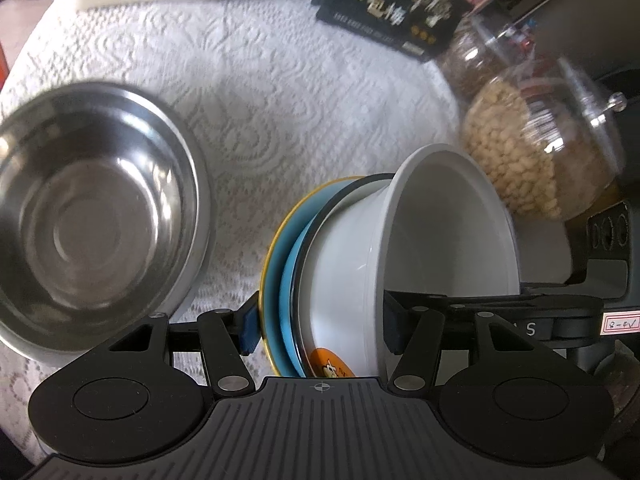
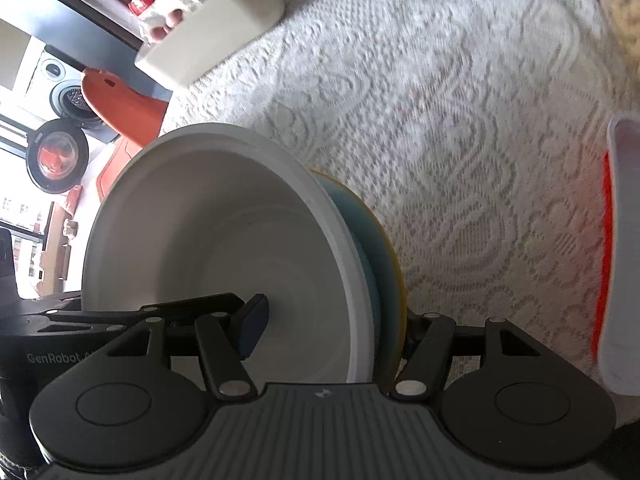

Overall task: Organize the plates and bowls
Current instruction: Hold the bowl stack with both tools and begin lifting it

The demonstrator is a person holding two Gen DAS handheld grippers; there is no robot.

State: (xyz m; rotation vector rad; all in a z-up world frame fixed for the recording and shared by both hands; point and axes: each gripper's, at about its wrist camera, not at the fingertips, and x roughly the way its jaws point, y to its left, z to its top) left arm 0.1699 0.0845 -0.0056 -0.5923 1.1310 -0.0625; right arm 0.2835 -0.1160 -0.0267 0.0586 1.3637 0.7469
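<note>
A white bowl sits nested in a blue plate with a yellow rim, the stack tilted on edge above the lace tablecloth. My left gripper is shut on this stack, one finger behind the plate, one inside the bowl. My right gripper is shut on the same white bowl and blue plate from the opposite side. A steel bowl stands on the cloth to the left in the left wrist view.
Glass jars of beans stand at the right, a dark box at the back, a cream container at the far left. A white and red object is at the right edge. An orange chair is beyond the table.
</note>
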